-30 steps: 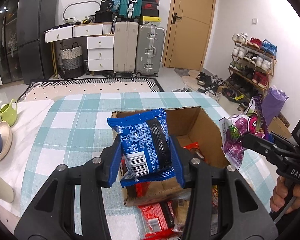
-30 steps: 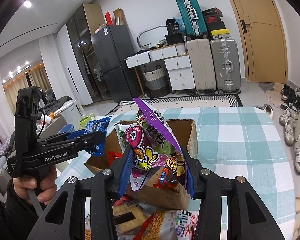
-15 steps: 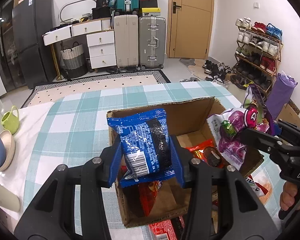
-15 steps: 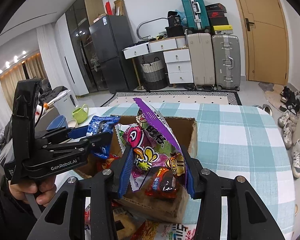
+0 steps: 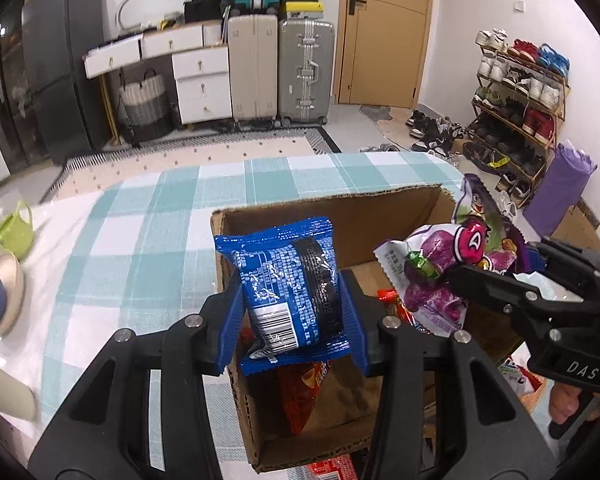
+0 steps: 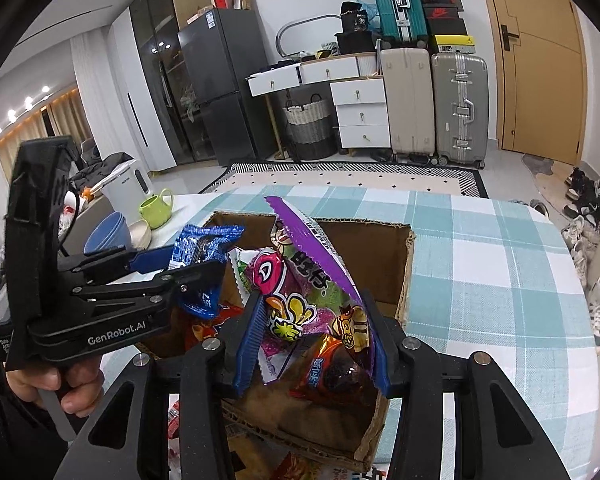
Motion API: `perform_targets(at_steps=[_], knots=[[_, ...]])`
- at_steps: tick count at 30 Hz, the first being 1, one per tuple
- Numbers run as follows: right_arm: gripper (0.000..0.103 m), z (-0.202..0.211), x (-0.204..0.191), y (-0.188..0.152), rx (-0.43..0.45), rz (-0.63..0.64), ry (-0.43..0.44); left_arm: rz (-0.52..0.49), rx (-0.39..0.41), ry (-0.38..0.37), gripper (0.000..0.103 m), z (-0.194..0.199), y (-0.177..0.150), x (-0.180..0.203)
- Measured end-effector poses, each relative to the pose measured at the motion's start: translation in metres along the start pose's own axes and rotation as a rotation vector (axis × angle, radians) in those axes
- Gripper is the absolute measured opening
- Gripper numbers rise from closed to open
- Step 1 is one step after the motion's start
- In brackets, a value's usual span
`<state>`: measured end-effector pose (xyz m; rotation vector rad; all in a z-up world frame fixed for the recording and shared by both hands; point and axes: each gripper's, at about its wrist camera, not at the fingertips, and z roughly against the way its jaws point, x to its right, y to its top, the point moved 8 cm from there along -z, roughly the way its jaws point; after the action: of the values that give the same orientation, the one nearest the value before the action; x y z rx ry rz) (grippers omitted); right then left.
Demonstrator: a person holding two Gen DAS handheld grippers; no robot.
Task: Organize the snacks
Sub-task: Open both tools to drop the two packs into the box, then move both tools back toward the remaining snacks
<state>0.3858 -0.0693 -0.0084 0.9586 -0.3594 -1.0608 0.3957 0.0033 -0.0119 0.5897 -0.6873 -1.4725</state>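
Left gripper (image 5: pixel 292 304) clamps blue snack packet (image 5: pixel 286 284) over cardboard box (image 5: pixel 380 208) | right gripper (image 6: pixel 314 336) jaws easing apart around purple snack bag (image 6: pixel 304 276), above box's right side | checked tablecloth (image 5: pixel 140 240) beneath

green mug (image 6: pixel 155 209), suitcases (image 6: pixel 459 106), shoe rack (image 5: pixel 518 114)

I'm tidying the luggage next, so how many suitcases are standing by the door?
3: a beige suitcase beside the white drawers, a silver suitcase to its right toward the door, and a teal suitcase stacked on top. Others may be hidden behind them.
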Motion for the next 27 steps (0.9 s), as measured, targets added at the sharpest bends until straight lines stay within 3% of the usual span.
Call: perform_targets(at_steps=[2,3,6,10,12,16,18,27], knots=[[0.057,0.005,0.000,0.001,0.018,-0.006,0.012,0.026,-0.003,-0.019,0.042,-0.001,0.000,-0.004],[0.069,0.009,0.000,0.002,0.026,-0.009,0.014,0.031,-0.003,-0.027,0.042,-0.002,0.001,-0.005],[0.076,0.024,0.003,0.003,0.054,-0.016,0.007,0.022,-0.015,-0.046,0.044,0.000,-0.002,-0.004],[0.099,0.046,0.009,-0.002,0.071,-0.030,0.005,0.019,-0.020,-0.081,0.063,0.012,-0.008,0.000],[0.102,0.056,0.010,-0.008,0.065,-0.030,0.012,0.002,-0.011,-0.080,0.082,0.024,-0.012,0.004],[0.102,0.072,0.009,-0.026,0.046,-0.024,0.013,-0.016,0.017,-0.068,0.088,0.051,-0.022,0.010],[0.102,0.080,0.007,-0.035,0.046,-0.010,-0.003,-0.005,0.020,-0.072,0.103,0.062,-0.030,0.012],[0.102,0.113,0.005,-0.063,0.078,-0.014,-0.043,0.022,0.047,-0.053,0.103,0.106,-0.068,0.009]])
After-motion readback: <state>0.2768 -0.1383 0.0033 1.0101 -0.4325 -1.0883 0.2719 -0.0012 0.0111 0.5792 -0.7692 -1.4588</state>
